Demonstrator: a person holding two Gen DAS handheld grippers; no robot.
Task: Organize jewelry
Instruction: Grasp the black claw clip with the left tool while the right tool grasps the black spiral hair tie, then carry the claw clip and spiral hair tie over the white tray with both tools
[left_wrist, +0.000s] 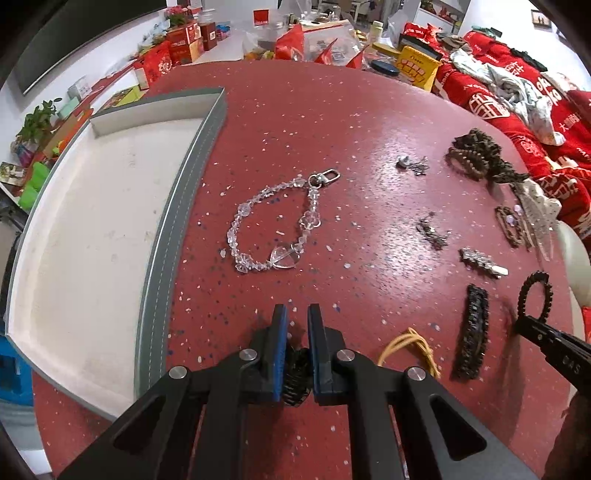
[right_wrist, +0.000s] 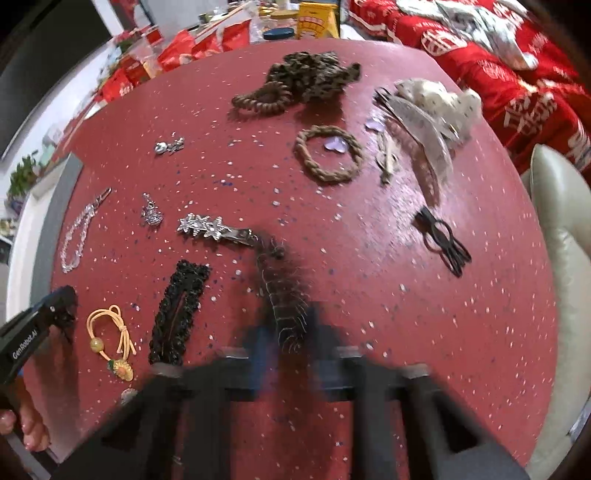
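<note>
The red speckled tabletop (left_wrist: 369, 122) is smooth and glossy, throwing back pale glare toward its right edge, while the grey tray with stitched leather-like rim (left_wrist: 173, 221) near its left edge has a matt white, faintly smudged lining. The clear glassy bead bracelet with a polished metal clasp (left_wrist: 273, 221) glitters, as does the silver metal star hair clip (right_wrist: 214, 227). The brown twisted rope ring (right_wrist: 328, 153) looks rough and fibrous, and the leopard-print cloth scrunchie (right_wrist: 314, 77) soft and matt.
</note>
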